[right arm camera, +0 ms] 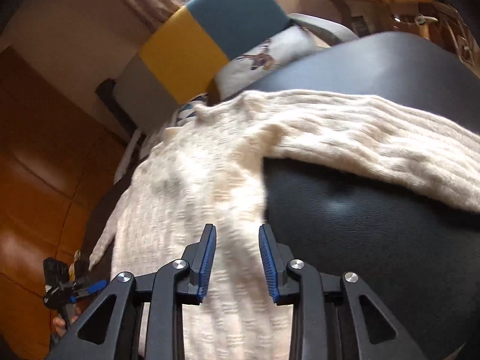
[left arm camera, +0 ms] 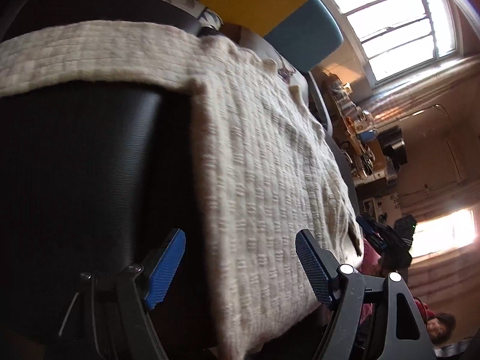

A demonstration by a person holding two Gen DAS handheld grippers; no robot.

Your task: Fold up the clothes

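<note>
Clearly the cream, chunky-knit wool sweater lies spread flat on the black leather-look padded surface, its body running lengthwise away from both claws and one sleeve stretched out sideways across the black padding

From the right wrist view, the right gripper sits low over the near end of the sweater body, jaws moderately apart and holding nothing; the knit passes straight between and beneath its blue ribbed pads. Whether they touch the cloth I cannot tell, since the fabric there is blurred. The sleeve branches off ahead and to the right of this claw, well apart from it

In the left wrist view, the left gripper is spread wide and empty, straddling the sweater's straight side edge: one blue pad hangs over bare black padding, the other over the knit. That edge runs away from the claw toward the armpit corner where the sleeve starts

My judgement is that the coming move turns on the long axis: both claws are at the near hem end, so a fold along the length would carry this end forward toward the shoulders. For the outstretched sleeve, the right gripper looks the nearer one. A yellow and teal block-coloured cushioned chair back stands beyond
</note>
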